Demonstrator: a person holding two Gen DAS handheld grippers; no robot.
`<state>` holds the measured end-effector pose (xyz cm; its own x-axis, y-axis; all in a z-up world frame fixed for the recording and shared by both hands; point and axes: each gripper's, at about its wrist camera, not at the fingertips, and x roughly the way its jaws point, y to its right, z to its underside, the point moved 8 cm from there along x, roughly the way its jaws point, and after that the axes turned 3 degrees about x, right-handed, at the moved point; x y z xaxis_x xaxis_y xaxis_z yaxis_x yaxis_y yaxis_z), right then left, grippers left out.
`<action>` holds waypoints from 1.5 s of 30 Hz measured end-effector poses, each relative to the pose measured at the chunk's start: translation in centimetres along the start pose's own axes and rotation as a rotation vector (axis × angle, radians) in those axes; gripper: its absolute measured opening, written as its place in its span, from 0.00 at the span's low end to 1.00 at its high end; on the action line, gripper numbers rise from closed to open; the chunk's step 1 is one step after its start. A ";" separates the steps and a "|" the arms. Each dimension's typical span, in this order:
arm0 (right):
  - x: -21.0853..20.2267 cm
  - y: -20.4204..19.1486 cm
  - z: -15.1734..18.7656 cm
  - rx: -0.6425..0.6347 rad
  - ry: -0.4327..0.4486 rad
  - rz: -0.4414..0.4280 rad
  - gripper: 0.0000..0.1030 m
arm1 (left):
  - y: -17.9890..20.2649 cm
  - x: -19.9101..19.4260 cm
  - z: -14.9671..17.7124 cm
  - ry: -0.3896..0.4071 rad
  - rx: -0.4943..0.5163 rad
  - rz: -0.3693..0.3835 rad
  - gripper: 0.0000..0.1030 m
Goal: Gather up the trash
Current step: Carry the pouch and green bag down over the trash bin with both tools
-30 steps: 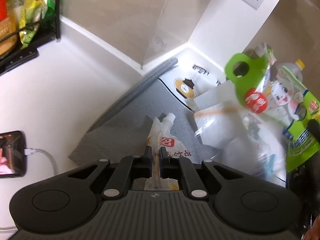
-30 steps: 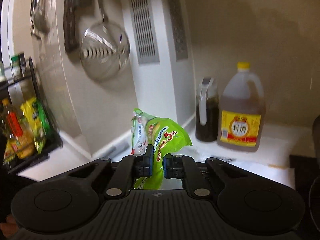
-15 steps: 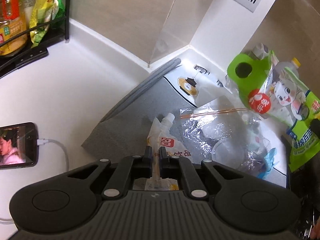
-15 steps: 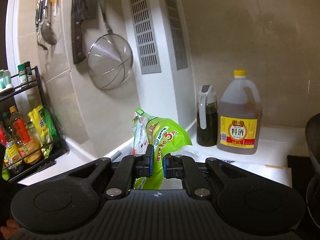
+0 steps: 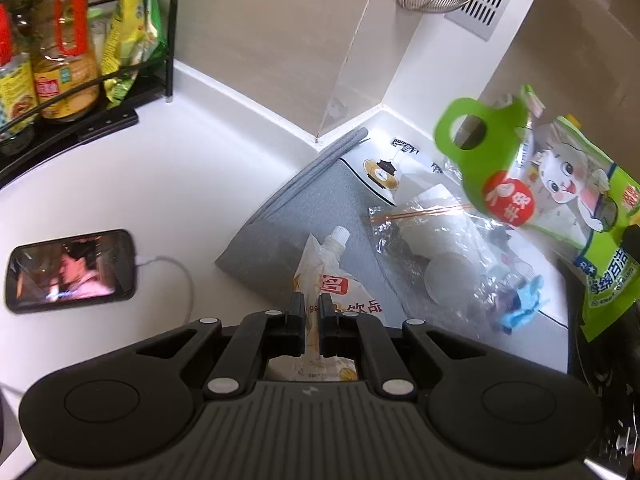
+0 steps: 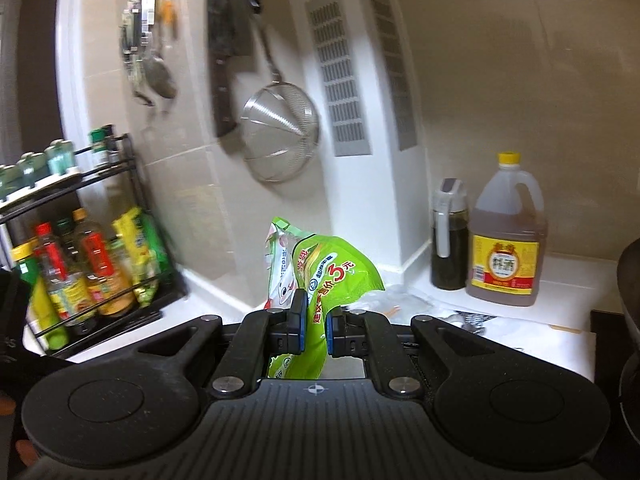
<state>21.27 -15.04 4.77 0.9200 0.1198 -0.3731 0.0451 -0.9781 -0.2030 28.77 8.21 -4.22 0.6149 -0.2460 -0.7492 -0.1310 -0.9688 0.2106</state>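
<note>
1. Trash is in both hands: the left tongs [image 5: 311, 322] are clamped on a pale drink pouch [image 5: 334, 280], and the right tongs [image 6: 313, 326] are clamped on a green refill pouch [image 6: 320, 276], both held up off the white tabletop [image 5: 168, 184].
2. More trash lies below on the grey mat [image 5: 288, 216]: a crumpled clear zip bag [image 5: 436, 248] with a white round lid and a blue scrap [image 5: 520, 308] inside or beside it; I cannot tell which.
3. Handling, as I judge it: both pouches look empty, so light and floppy. Glossy film may slip in a weak pinch, and the free ends will swing.
4. Where to hold: the drink pouch is pinched low on its flat body, spout pointing away. The green one is pinched mid-body; its cut-out handle, seen in the left view, would be another firm spot.
5. Looks: the drink pouch is cream and yellow with a red square, dark characters and a white screw cap. The green pouch carries a cartoon animal, a red round sticker and a large red numeral.
6. The clear bag is the most awkward piece left: thin, crinkly, and loose contents may spill if it is lifted by the wrong edge.
</note>
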 end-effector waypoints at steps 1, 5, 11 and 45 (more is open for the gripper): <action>-0.5 -0.5 0.1 -0.007 -0.004 -0.013 0.10 | -0.1 -0.7 0.5 0.005 0.002 0.002 0.06; -2.4 -2.6 1.0 -0.025 -0.044 -0.077 0.10 | -0.3 -3.9 3.1 0.006 0.002 0.019 0.06; -4.5 -5.9 4.4 -0.060 -0.171 -0.173 0.10 | -2.4 -7.3 8.8 -0.055 -0.026 -0.001 0.06; -0.6 -7.8 30.5 -0.272 -0.742 -0.128 0.10 | -4.9 5.4 28.0 -0.447 0.241 -0.115 0.06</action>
<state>8.48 -2.30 -21.01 0.4067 0.2221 -0.8861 0.3138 -0.9449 -0.0928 10.99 10.75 -26.90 0.2509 -0.0763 -0.9650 -0.2899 -0.9571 0.0003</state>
